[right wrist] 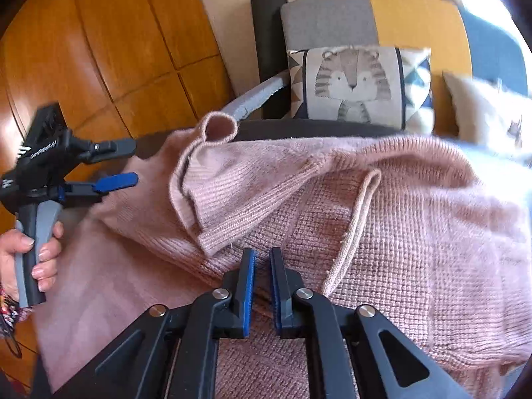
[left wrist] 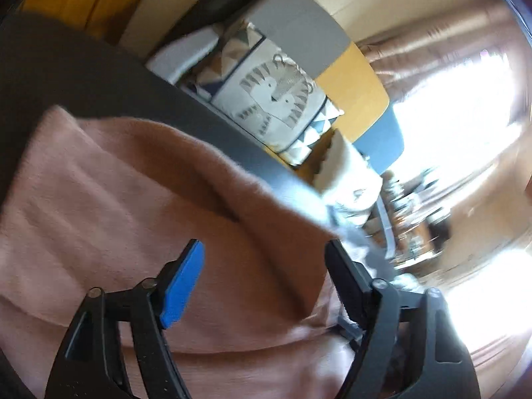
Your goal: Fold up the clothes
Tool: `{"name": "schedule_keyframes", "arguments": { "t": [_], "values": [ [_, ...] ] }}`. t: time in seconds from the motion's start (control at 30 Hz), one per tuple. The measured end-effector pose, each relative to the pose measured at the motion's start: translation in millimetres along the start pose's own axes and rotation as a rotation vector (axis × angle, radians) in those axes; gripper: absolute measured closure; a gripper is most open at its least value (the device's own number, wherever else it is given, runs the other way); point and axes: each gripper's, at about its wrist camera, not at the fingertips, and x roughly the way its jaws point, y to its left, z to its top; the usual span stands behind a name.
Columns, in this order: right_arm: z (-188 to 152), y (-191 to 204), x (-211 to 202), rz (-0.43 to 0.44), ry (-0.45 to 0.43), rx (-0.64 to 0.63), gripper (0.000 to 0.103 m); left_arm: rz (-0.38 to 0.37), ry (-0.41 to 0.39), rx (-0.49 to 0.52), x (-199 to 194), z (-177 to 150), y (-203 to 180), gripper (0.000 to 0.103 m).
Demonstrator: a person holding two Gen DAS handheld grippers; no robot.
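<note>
A pink knit sweater (right wrist: 382,216) lies spread over a dark table, with one sleeve (right wrist: 212,206) folded across its body and the cuff (right wrist: 219,126) at the far edge. My right gripper (right wrist: 262,259) hovers low over the knit just in front of the folded sleeve. Its jaws stand a narrow gap apart with nothing pinched between them. My left gripper (right wrist: 133,162), held by a hand (right wrist: 20,252), sits off the sweater's left side. In the left wrist view the left gripper (left wrist: 264,249) is wide open above the sweater (left wrist: 133,199), holding nothing.
The dark table's far edge (right wrist: 299,129) runs just behind the sweater. Beyond it stands a grey, yellow and blue sofa with a tiger cushion (right wrist: 352,83) and a white cushion (right wrist: 482,109). A black cylinder (right wrist: 266,33) stands beside the sofa. Wooden floor (right wrist: 99,50) lies to the left.
</note>
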Motion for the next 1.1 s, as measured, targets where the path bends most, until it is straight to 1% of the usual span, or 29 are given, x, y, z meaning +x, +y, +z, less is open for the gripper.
{"name": "schedule_keyframes", "arguments": {
  "t": [0.03,0.1,0.17,0.2,0.23,0.3,0.33,0.4,0.47,0.5,0.53,0.57,0.6,0.63,0.67,0.7,0.73,0.77,0.8,0.83,0.9,0.93,0.97,1.0,1.1],
  "values": [
    [3,-6,-4,0.047,-0.011,0.053,0.078,0.003,0.026,-0.034,7,7,-3,0.022],
    [7,-17,-8,0.134,-0.027,0.17,0.077,0.031,0.089,-0.074,24,18,-9,0.022],
    [12,-28,-1,0.22,-0.003,0.313,0.075,0.071,0.176,-0.091,45,29,-18,0.022],
    [14,-33,2,0.263,0.01,0.385,0.072,0.099,0.214,-0.099,53,32,-21,0.022],
    [16,-38,6,0.293,0.028,0.445,0.072,0.139,0.256,-0.108,62,34,-25,0.022],
    [17,-42,19,0.312,0.076,0.518,0.072,0.19,0.322,-0.118,76,31,-27,0.022],
    [18,-44,23,0.326,0.083,0.536,0.072,0.213,0.352,-0.129,82,29,-28,0.022],
    [19,-45,30,0.332,0.078,0.575,0.072,0.259,0.379,-0.149,91,27,-28,0.022],
    [19,-42,34,0.324,0.068,0.571,0.072,0.268,0.386,-0.178,99,26,-28,0.022],
    [18,-37,34,0.296,0.067,0.54,0.077,0.274,0.388,-0.183,99,25,-29,0.022],
    [16,-31,34,0.254,0.066,0.494,0.082,0.259,0.378,-0.184,97,25,-29,0.022],
    [15,-24,34,0.215,0.065,0.448,0.085,0.228,0.366,-0.178,94,26,-31,0.022],
    [14,-19,33,0.18,0.062,0.401,0.091,0.213,0.352,-0.16,90,29,-33,0.022],
    [12,-13,33,0.152,0.055,0.357,0.092,0.233,0.325,-0.117,82,32,-35,0.022],
    [10,-9,32,0.137,0.04,0.328,0.094,0.297,0.299,-0.079,75,34,-34,0.022],
    [8,-9,32,0.129,0.024,0.313,0.097,0.356,0.276,-0.048,68,35,-32,0.022],
    [5,-8,32,0.122,0.008,0.299,0.097,0.399,0.265,-0.045,61,35,-26,0.022],
    [3,-8,32,0.118,-0.005,0.295,0.098,0.423,0.258,-0.052,56,35,-20,0.022],
    [0,-9,31,0.12,-0.015,0.304,0.099,0.37,0.262,-0.099,52,34,-12,0.022],
    [-2,-9,31,0.12,-0.026,0.306,0.099,0.296,0.261,-0.166,50,34,-5,0.022],
    [-3,-7,34,0.115,-0.043,0.297,0.099,0.217,0.256,-0.236,50,34,-2,0.022],
    [-3,-8,36,0.118,-0.051,0.296,0.099,0.183,0.267,-0.252,56,34,-8,0.022],
    [-5,-9,36,0.127,-0.057,0.301,0.099,0.173,0.293,-0.245,65,35,-15,0.022],
    [-6,-11,36,0.141,-0.063,0.312,0.099,0.185,0.324,-0.23,76,35,-25,0.022],
    [-10,-16,35,0.174,-0.08,0.337,0.1,0.263,0.392,-0.159,102,35,-55,0.022]
  ]
}}
